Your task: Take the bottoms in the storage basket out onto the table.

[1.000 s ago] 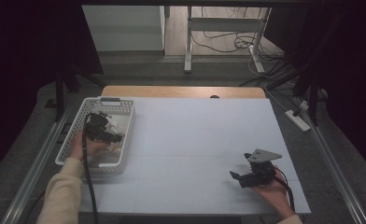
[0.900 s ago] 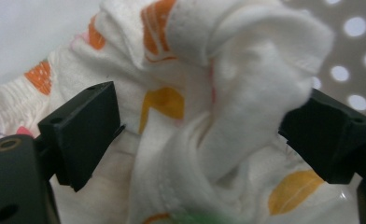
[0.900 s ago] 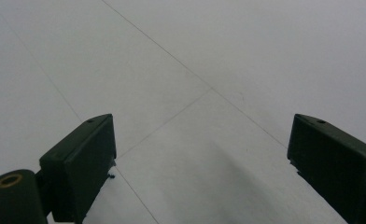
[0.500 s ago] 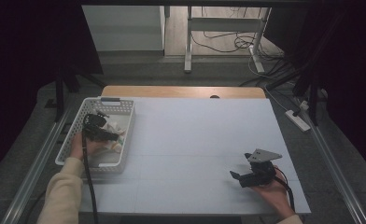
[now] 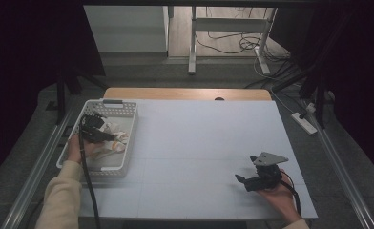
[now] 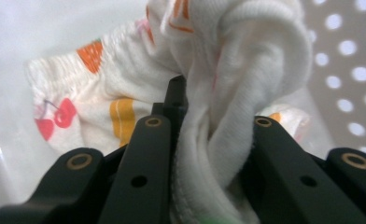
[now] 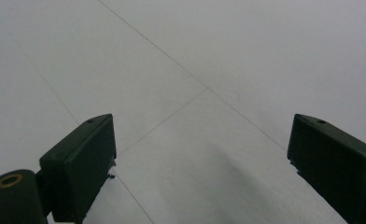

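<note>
Socks (image 6: 228,93), soft, light knit bunched in the basket (image 5: 128,112), are yielding where the left gripper (image 5: 99,134) fingers are pinching a fold, while the right gripper (image 5: 244,181) is resting wide open, empty, on the bench (image 5: 204,133).

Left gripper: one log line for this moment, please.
left gripper: shut on cloth, in basket | right gripper: open, over table, idle

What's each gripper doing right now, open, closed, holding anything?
Left gripper: closed on the fruit-print white garment inside the white basket.
Right gripper: open, holding nothing, over the white table.
</note>
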Demonstrator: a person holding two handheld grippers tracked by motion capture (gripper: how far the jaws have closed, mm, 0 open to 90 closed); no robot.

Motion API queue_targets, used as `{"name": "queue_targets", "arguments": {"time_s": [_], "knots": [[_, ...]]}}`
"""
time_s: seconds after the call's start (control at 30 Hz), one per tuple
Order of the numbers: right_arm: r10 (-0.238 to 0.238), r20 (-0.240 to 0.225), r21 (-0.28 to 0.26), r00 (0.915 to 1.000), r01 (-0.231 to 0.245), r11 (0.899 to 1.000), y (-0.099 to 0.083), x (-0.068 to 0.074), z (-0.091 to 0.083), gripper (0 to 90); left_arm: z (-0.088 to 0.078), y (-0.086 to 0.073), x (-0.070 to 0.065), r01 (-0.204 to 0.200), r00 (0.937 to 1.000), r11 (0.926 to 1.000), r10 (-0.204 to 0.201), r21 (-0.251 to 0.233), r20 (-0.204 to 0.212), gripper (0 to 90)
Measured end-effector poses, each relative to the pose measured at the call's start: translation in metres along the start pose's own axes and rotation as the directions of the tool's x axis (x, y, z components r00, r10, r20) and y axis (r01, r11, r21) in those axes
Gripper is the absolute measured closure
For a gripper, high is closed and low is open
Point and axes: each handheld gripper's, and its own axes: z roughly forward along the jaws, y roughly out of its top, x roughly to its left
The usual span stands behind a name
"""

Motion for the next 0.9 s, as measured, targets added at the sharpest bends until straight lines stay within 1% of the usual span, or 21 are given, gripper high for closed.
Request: {"name": "queue_targets", "arguments": {"time_s": [0.03, 0.07, 0.1, 0.13, 0.23, 0.37, 0.43, 0.6, 0.7, 0.83, 0.9], "knots": [[-0.001, 0.000, 0.000, 1.0000, 0.001, 1.000, 0.000, 0.000, 0.000, 7.9, -0.005, 0.000, -0.001, -0.001, 1.0000, 0.9998, 0.001, -0.019, 0.002, 78.8], [-0.001, 0.000, 0.000, 1.0000, 0.001, 1.000, 0.000, 0.000, 0.000, 7.9, -0.005, 0.000, -0.001, -0.001, 1.0000, 0.9998, 0.001, -0.019, 0.002, 78.9], [-0.002, -0.001, -0.001, 1.0000, 0.002, 1.000, 0.000, 0.000, 0.000, 7.9, -0.010, 0.000, -0.003, -0.007, 1.0000, 0.9994, 0.007, -0.034, 0.006, 78.9], [-0.002, -0.001, -0.001, 1.0000, 0.002, 1.000, 0.000, 0.000, 0.000, 7.9, -0.010, 0.000, -0.003, -0.007, 1.0000, 0.9994, 0.007, -0.034, 0.006, 79.0], [-0.003, 0.003, -0.006, 1.0000, 0.003, 1.000, 0.000, 0.000, -0.001, 7.8, -0.019, 0.000, -0.005, -0.013, 0.9999, 0.9978, 0.013, -0.065, 0.008, 79.0], [0.003, 0.003, -0.014, 1.0000, -0.003, 1.000, 0.000, 0.000, -0.001, 7.9, -0.023, 0.000, -0.007, -0.023, 0.9997, 0.9971, 0.023, -0.073, -0.007, 79.0], [0.002, 0.003, -0.013, 1.0000, -0.002, 1.000, 0.000, 0.000, -0.001, 7.9, -0.026, 0.000, -0.008, -0.029, 0.9996, 0.9960, 0.029, -0.085, -0.001, 79.0], [0.001, 0.004, -0.012, 1.0000, -0.001, 1.000, 0.000, 0.000, -0.001, 7.9, -0.030, -0.002, -0.008, -0.022, 0.9996, 0.9941, 0.024, -0.107, 0.016, 79.0], [0.002, 0.004, -0.011, 1.0000, -0.002, 1.000, 0.000, 0.000, -0.001, 7.8, -0.033, -0.004, -0.005, -0.006, 0.9995, 0.9904, 0.010, -0.138, 0.028, 78.9], [0.001, 0.003, -0.010, 1.0000, -0.001, 1.000, 0.000, 0.000, -0.001, 7.8, -0.036, -0.006, -0.003, 0.001, 0.9992, 0.9884, 0.005, -0.152, 0.039, 79.0], [0.001, 0.004, -0.010, 1.0000, -0.001, 1.000, 0.000, 0.000, -0.001, 7.9, -0.037, -0.006, -0.003, -0.002, 0.9992, 0.9876, 0.009, -0.157, 0.040, 79.0]]}}
